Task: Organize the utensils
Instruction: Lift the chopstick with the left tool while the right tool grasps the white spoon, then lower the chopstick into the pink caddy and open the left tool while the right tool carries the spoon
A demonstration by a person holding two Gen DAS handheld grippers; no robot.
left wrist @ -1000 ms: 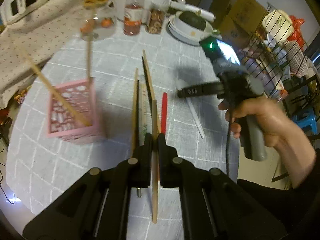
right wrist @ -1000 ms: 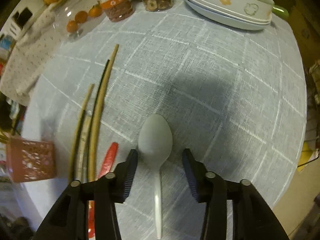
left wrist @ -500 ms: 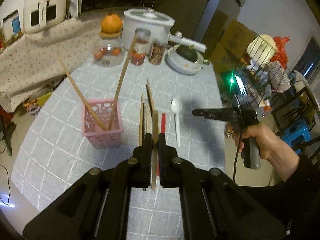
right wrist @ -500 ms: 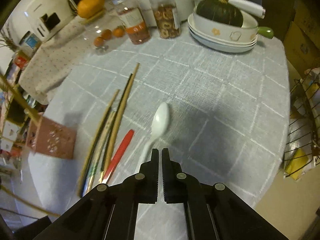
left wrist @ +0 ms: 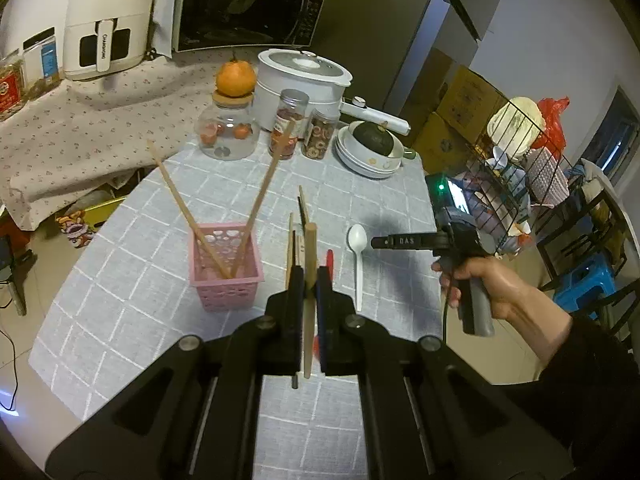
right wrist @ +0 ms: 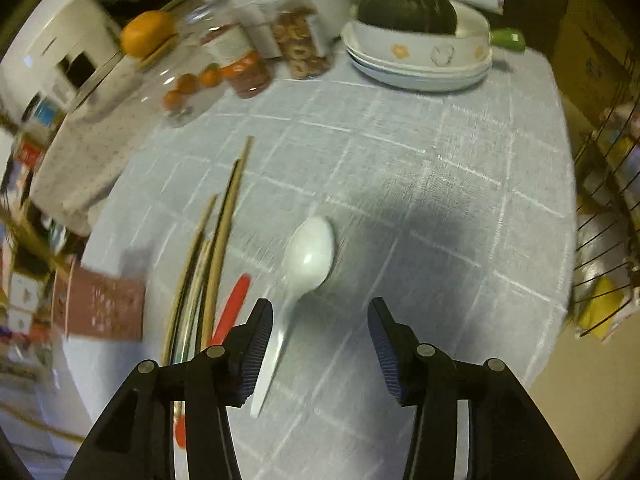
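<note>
My left gripper (left wrist: 310, 277) is shut on a flat wooden chopstick (left wrist: 310, 240) and holds it above the table, right of the pink basket (left wrist: 226, 276). Two wooden chopsticks (left wrist: 256, 208) lean in that basket. More chopsticks (right wrist: 224, 232) and a red utensil (right wrist: 232, 308) lie in a row on the cloth. The white spoon (right wrist: 310, 252) lies flat beside them. My right gripper (right wrist: 320, 312) hovers over the spoon's handle; its jaws are opening and the pads press on nothing. In the left wrist view the right gripper (left wrist: 390, 242) sits just right of the spoon (left wrist: 357, 240).
Jars (left wrist: 288, 128), a glass jar with an orange on top (left wrist: 228, 136), a white pot (left wrist: 300, 80) and stacked plates (right wrist: 420, 72) holding a dark squash stand at the table's far side. A wire rack (left wrist: 520, 184) stands past the right edge.
The left gripper has risen with the chopstick and pulled back from the table. The right jaws closed at the spoon's handle, then opened again; the spoon still lies on the cloth.
</note>
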